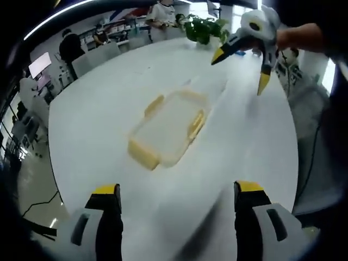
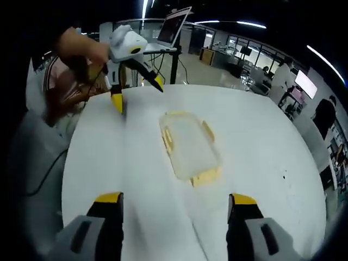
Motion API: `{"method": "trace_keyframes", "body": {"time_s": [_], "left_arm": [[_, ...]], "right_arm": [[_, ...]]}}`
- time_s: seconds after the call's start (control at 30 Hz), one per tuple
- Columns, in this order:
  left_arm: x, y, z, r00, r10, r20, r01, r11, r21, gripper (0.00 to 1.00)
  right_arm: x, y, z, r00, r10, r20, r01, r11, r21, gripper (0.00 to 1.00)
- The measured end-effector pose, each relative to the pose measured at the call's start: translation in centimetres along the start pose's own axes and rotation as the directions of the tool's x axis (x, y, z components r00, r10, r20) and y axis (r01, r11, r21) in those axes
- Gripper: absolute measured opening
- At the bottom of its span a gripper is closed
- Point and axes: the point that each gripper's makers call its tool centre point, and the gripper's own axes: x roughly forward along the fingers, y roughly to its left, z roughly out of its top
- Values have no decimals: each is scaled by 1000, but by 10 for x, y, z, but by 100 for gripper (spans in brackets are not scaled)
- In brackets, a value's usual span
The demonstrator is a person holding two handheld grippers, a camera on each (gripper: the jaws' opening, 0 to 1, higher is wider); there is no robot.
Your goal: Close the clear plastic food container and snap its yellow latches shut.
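The left claw (image 1: 178, 196), grey-bodied with yellow-tipped black jaws, rises from the bottom of the left gripper view with its jaws spread wide and nothing between them; it hangs above the near edge of the round white desk (image 1: 98, 109). The same claw appears in the right gripper view (image 2: 139, 92) at the upper left, held in a person's hand (image 2: 81, 49), its two jaws splayed apart above the far side of the desk (image 2: 283, 157). The right claw (image 2: 175, 205), of the same make, is likewise released, jaws wide and empty, over the near rim of the desk; in the left gripper view it shows at the upper right (image 1: 239, 68), gripped by a hand (image 1: 299, 37), jaws apart in the air. The clear rectangular plastic food container with yellow latches (image 1: 170, 128) lies flat near the middle of the desk, well apart from both claws, between them; yellow latches show along its sides and at its end, though motion blur hides whether they are snapped down. In the right gripper view the container (image 2: 190, 145) sits at the desk's centre. A green leafy potted plant (image 1: 204, 27) stands at the far edge of the desk.
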Motion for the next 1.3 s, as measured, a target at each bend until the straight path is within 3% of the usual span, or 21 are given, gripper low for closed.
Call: {"method": "trace_keyframes", "body": {"time_s": [0.1,0.3,0.47,0.8,0.97,1.3], "left_arm": [[5,-1,5,1000,-27,15,26,1000,4,85],[14,-2,4,999,-51,-13,52,997,52,83],[18,-1,3,997,-71,-34,74,991,111,89],[22,14,5,995,-84,-55,93,980,178,81],[25,14,5,990,-108,-87,127,958,256,80],[34,23,6,979,-157,-126,189,935,301,75]], "right_arm": [[2,-2,3,1000,4,-5,-4,999,-33,78],[5,-9,7,1000,16,-2,-16,997,-76,76],[6,-16,12,1000,18,2,-18,994,-108,71],[15,-26,15,999,53,-7,-53,985,-165,69],[20,-33,15,997,68,-20,-71,980,-184,66],[36,-43,12,994,99,-39,-104,981,-165,64]]}}
